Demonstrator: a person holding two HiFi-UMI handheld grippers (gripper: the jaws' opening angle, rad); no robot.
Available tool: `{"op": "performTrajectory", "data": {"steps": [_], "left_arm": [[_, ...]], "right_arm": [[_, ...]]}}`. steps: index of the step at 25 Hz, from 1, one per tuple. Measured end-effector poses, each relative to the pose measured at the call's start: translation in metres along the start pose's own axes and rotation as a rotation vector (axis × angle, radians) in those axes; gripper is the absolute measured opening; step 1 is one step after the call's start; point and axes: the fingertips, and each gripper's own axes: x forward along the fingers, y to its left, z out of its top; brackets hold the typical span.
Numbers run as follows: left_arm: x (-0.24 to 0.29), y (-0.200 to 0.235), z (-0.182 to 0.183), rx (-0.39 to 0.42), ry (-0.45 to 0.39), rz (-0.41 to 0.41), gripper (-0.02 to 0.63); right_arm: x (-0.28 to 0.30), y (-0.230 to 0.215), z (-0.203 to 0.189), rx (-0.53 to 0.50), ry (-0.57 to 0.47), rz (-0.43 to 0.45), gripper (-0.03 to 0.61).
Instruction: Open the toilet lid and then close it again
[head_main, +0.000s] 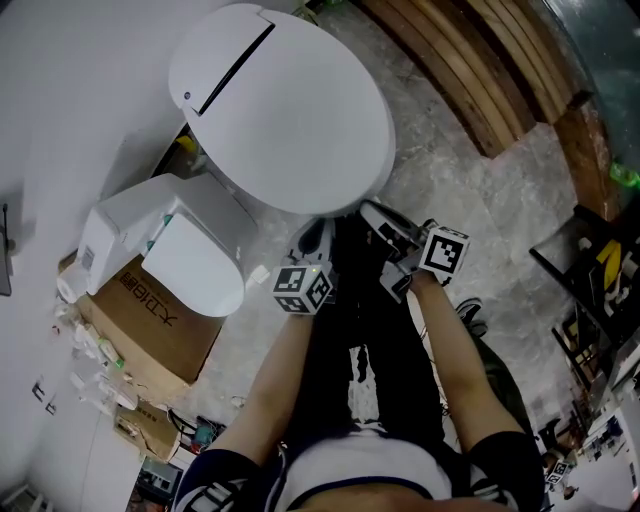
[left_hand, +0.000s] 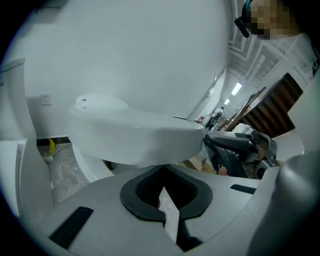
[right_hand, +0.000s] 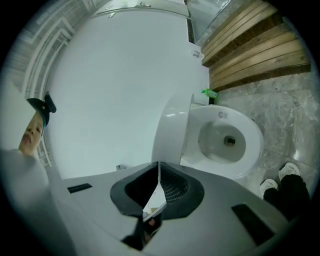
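The white oval toilet lid (head_main: 285, 110) fills the upper middle of the head view, its front edge lifted off the bowl. My left gripper (head_main: 312, 240) is shut and sits under that front rim; in the left gripper view the lid (left_hand: 135, 137) hangs just above the closed jaws (left_hand: 162, 172). My right gripper (head_main: 372, 212) is shut too, with its tips at the rim's right side and nothing visible between them. In the right gripper view (right_hand: 159, 167) the raised lid (right_hand: 170, 130) stands beyond the tips, and the open bowl (right_hand: 227, 140) shows beside it.
A white plastic unit (head_main: 150, 235) and a cardboard box (head_main: 150, 320) stand to the toilet's left against the wall. Wooden planks (head_main: 470, 70) lie at the upper right, a black rack (head_main: 590, 270) at the far right. The person's shoes (right_hand: 287, 172) are on the stone floor by the bowl.
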Motion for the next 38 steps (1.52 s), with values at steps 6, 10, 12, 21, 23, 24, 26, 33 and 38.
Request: {"op": "performTrajectory", "data": {"steps": [6,10,12,21,23,24,26,33,38], "left_arm": [[-0.01,-0.003,0.018,-0.002,-0.01,-0.001,0.006],[-0.019,-0.004,0.034,-0.022,-0.032,0.004,0.006],[-0.024,-0.006,0.041,-0.027,-0.032,0.003,0.006],[-0.033,-0.019,0.062,-0.024,-0.024,-0.029,0.006],[-0.035,-0.02,0.069,-0.025,-0.034,-0.033,0.006],[-0.036,-0.02,0.072,-0.025,-0.036,-0.036,0.006],[-0.038,-0.02,0.076,-0.023,-0.031,-0.041,0.006],[-0.044,-0.021,0.093,-0.029,-0.054,-0.036,0.006],[-0.049,-0.022,0.104,-0.049,-0.065,-0.052,0.006]], "right_arm": [[0.011,0.042,0.006,-0.083,0.054,0.076,0.014],[0.01,0.046,0.007,-0.102,0.072,0.029,0.014],[0.007,0.046,0.008,-0.132,0.09,0.0,0.017],[0.009,0.056,0.012,-0.113,0.112,-0.08,0.08],[0.013,0.057,0.013,-0.08,0.112,-0.071,0.097],[0.016,0.059,0.013,-0.069,0.112,-0.062,0.1],[0.022,0.063,0.016,-0.061,0.106,-0.045,0.101],[0.042,0.094,0.023,-0.011,0.078,0.059,0.089],[0.047,0.106,0.026,-0.031,0.088,0.07,0.071]]}}
